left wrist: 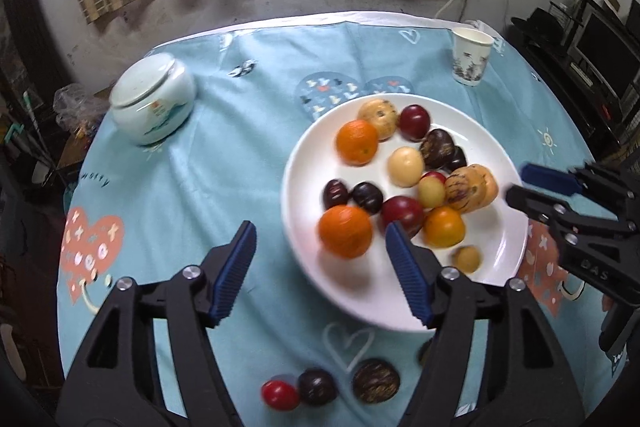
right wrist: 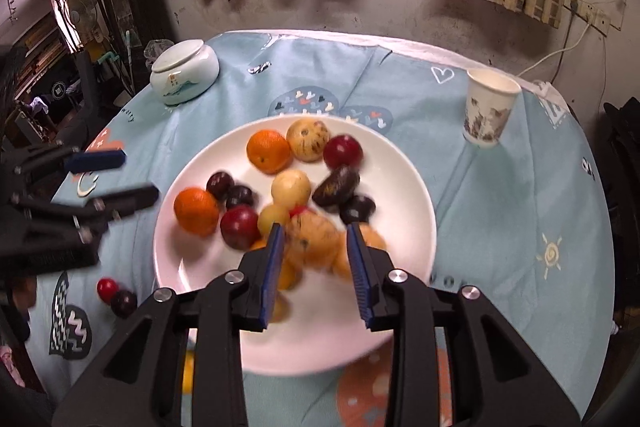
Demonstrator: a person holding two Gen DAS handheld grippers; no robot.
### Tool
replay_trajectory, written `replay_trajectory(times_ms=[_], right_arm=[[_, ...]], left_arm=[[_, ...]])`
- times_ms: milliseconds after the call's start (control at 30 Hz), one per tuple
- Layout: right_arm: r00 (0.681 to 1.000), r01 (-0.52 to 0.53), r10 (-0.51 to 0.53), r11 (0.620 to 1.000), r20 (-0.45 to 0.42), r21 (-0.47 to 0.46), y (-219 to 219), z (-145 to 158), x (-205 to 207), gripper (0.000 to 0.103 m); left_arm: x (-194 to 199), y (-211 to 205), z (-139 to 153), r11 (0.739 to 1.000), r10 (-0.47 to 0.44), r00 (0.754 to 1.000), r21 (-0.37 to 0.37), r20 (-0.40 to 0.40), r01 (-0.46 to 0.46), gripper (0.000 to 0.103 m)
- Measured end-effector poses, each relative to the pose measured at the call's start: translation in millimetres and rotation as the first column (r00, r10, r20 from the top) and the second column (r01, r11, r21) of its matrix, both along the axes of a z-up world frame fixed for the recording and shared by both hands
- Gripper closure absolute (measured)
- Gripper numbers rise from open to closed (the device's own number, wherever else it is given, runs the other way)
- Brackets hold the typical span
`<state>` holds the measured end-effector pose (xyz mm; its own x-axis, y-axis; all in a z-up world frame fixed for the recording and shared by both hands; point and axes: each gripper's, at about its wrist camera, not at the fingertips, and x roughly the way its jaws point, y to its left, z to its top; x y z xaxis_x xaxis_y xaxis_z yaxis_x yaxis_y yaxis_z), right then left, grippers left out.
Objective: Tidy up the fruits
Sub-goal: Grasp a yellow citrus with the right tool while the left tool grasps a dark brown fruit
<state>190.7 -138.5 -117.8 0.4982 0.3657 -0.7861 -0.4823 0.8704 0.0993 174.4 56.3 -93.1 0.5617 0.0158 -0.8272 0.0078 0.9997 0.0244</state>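
A: Where's the fruit?

B: Mostly on the white plate (left wrist: 304, 163), centre-right of the left wrist view: two oranges (left wrist: 346, 231), dark plums, a red plum (left wrist: 415, 123), pale round ones and a striped yellow fruit (left wrist: 464, 191). Three pieces lie on the table (left wrist: 192, 179) at the lower edge: a small red fruit (left wrist: 280, 395), a dark plum (left wrist: 317, 386) and a brown speckled one (left wrist: 376, 381).

A: And the left tool (left wrist: 320, 269)?

B: Spread wide, nothing between its blue pads; it hangs over the plate's near rim.

A: The right tool (right wrist: 316, 267)?

B: In its own view, bottom centre, the fingers stand either side of the striped yellow fruit (blurred there), partly apart. I can't tell whether the pads touch it.

A: Anything else?

B: A lidded ceramic jar (left wrist: 152, 99) at upper left and a paper cup (left wrist: 471, 55) at upper right, both well apart from the plate
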Motion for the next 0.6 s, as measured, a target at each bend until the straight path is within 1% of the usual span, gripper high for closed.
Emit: replay_trajectory(times_ms=[67, 133, 167, 200, 233, 267, 333, 400, 467, 533, 600], right_arm=[[1.000, -0.009, 0.010, 1.000, -0.027, 0.011, -7, -5, -21, 0.069], [0.997, -0.036, 0.037, 0.999, -0.063, 0.022, -8, -16, -44, 0.065], [0.995, -0.056, 0.058, 0.998, -0.083, 0.021, -5, -22, -57, 0.060], [0.993, -0.070, 0.072, 0.997, -0.092, 0.018, -3, -27, -67, 0.041], [0.991, -0.090, 0.092, 0.996, -0.094, 0.024, 1, -32, -80, 0.037], [0.987, -0.118, 0.120, 0.993, -0.102, 0.030, 7, -37, -90, 0.037], [0.982, -0.154, 0.153, 0.988, -0.109, -0.006, 23, -45, -102, 0.037], [0.981, -0.172, 0.166, 0.984, -0.097, -0.048, 37, -53, -106, 0.037], [0.980, -0.177, 0.168, 0.981, -0.108, -0.074, 48, -62, -104, 0.037], [0.980, -0.173, 0.163, 0.981, -0.113, -0.086, 55, -70, -99, 0.037], [0.978, -0.179, 0.168, 0.980, -0.126, -0.087, 60, -76, -95, 0.038]], left_arm=[[-13, 17, -1, 0.999, 0.031, 0.999, -0.012, -0.010, -0.032, 0.030], [-30, 36, -7, 0.997, 0.075, 0.997, -0.026, -0.036, -0.076, 0.030], [-38, 44, -10, 0.995, 0.091, 0.995, -0.034, -0.050, -0.093, 0.030], [-48, 52, -14, 0.993, 0.108, 0.992, -0.044, -0.065, -0.111, 0.030], [-58, 59, -19, 0.991, 0.121, 0.989, -0.052, -0.080, -0.125, 0.030], [-70, 66, -24, 0.989, 0.131, 0.987, -0.060, -0.097, -0.137, 0.030], [-88, 74, -32, 0.986, 0.145, 0.982, -0.066, -0.123, -0.154, 0.029], [-105, 79, -41, 0.984, 0.150, 0.976, -0.074, -0.156, -0.163, 0.029], [-120, 78, -47, 0.984, 0.145, 0.973, -0.073, -0.179, -0.161, 0.029], [-132, 67, -50, 0.989, 0.109, 0.977, -0.080, -0.184, -0.125, 0.029], [-137, 51, -49, 0.995, 0.056, 0.983, -0.072, -0.173, -0.070, 0.029]])
